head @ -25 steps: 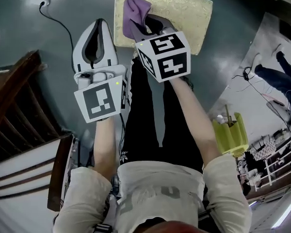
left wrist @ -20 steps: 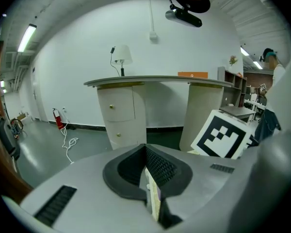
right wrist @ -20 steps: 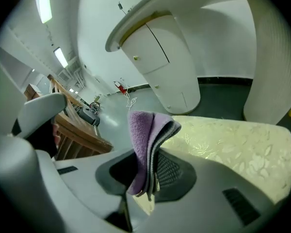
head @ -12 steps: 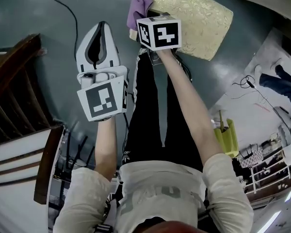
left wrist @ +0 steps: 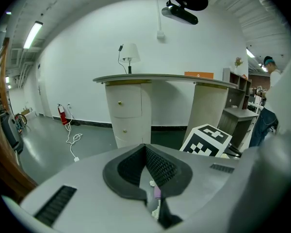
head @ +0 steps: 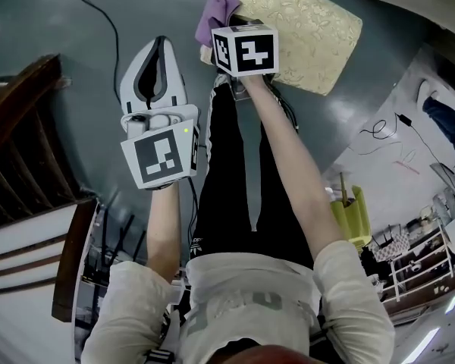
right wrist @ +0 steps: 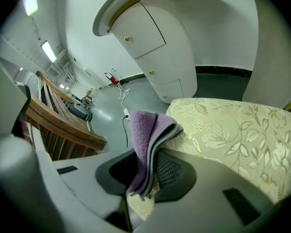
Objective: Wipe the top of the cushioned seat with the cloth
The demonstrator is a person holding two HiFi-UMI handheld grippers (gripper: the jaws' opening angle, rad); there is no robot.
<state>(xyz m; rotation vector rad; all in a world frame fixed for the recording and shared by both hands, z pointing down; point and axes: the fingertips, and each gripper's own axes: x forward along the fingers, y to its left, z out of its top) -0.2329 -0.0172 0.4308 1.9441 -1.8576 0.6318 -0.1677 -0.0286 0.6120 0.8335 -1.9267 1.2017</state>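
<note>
The cushioned seat (head: 303, 29) has a cream, gold-patterned top and lies at the top of the head view; it fills the right side of the right gripper view as the seat (right wrist: 233, 130). A folded purple cloth (right wrist: 148, 140) is pinched in my right gripper (right wrist: 150, 178), which is shut on it at the seat's left edge. From the head the cloth (head: 216, 14) pokes out past the right gripper (head: 231, 29). My left gripper (head: 153, 74) hangs over the floor left of the seat, jaws shut and empty; the left gripper (left wrist: 148, 176) shows the same.
A dark wooden railing (head: 23, 150) runs along the left. A cable (head: 110, 21) trails over the grey floor. A white curved counter with drawers (right wrist: 150, 38) stands behind the seat. A yellow-green bin (head: 356, 214) sits at the right. The person's legs (head: 235, 180) are below the grippers.
My right gripper has moved forward and up in the view with the cloth, from near the seat's front to its left edge. The left gripper has stayed roughly in place.
</note>
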